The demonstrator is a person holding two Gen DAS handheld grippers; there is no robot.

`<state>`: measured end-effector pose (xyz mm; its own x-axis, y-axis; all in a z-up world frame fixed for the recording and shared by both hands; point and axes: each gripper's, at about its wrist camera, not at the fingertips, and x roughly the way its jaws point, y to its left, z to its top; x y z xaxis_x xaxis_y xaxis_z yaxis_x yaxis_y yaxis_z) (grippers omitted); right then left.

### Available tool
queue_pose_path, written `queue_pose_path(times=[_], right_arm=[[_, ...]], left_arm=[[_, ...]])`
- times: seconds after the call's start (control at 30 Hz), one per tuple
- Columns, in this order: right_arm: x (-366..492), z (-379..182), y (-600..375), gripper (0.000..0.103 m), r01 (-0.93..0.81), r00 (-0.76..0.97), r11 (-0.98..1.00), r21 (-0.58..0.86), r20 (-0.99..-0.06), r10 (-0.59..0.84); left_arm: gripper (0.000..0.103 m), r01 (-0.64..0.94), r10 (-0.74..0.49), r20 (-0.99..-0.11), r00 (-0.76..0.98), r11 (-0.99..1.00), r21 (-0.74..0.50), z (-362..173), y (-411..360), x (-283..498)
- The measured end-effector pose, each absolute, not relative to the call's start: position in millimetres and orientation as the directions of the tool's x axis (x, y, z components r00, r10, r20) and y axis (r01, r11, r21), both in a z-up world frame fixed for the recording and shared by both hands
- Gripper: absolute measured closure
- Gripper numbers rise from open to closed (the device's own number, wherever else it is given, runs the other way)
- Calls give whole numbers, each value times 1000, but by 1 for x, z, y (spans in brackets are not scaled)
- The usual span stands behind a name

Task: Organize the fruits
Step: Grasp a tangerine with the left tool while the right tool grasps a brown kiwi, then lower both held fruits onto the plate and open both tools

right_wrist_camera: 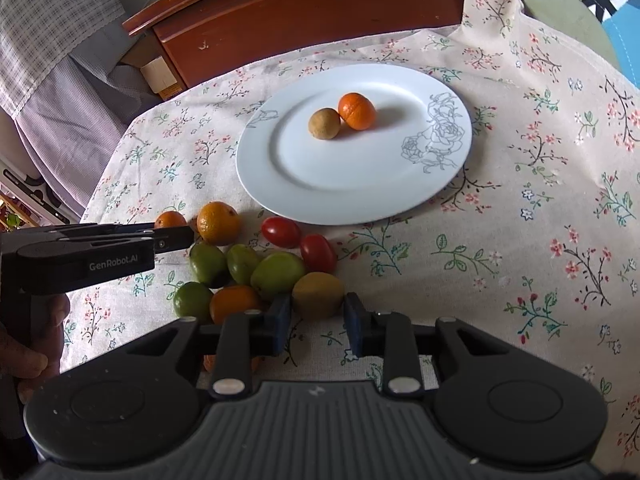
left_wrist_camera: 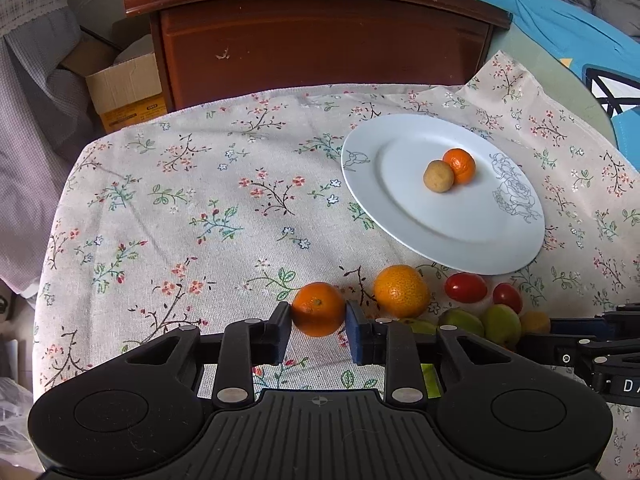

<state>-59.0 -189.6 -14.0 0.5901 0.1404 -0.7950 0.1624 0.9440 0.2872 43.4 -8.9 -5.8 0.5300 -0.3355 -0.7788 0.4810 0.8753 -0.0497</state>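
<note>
Left wrist: left gripper [left_wrist_camera: 319, 322] pinching an orange [left_wrist_camera: 318, 309] off the cloth [left_wrist_camera: 180, 200]; right gripper [right_wrist_camera: 313, 320] spread round a brown fruit [right_wrist_camera: 318, 294], grip unclear — next, likely carry to plate [left_wrist_camera: 400, 220] — two fruits there

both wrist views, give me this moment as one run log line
left gripper: shut on small orange | right gripper: around brown fruit, grip unclear | plate: one orange, one brown fruit | rest on tablecloth

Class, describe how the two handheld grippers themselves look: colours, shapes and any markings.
Both grippers are black plastic: ribbed central body, two round discs, silver rivets on linkage bars, dark blue finger pads. The left gripper carries white "GenRobot.AI" lettering; a bare hand grips its handle.
</note>
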Motion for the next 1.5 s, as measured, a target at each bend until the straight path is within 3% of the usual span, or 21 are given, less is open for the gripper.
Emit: queue_pose_path(times=[0.37, 0.8, 1.5], right_arm=[[-61, 10, -185, 74, 113, 650, 936, 332, -737, 183], [-46, 37, -222, 74, 201, 753, 918, 341, -653, 77], [1, 0, -239, 74, 305, 679, 887, 347, -732, 53]], left_arm=[[77, 516, -422, -708, 567, 852, -94, 28, -12, 25], [76, 522, -465, -677, 570, 842, -138, 39, -40, 43], [76, 570, -456, -740, 493, 813, -121, 4, -87, 79]])
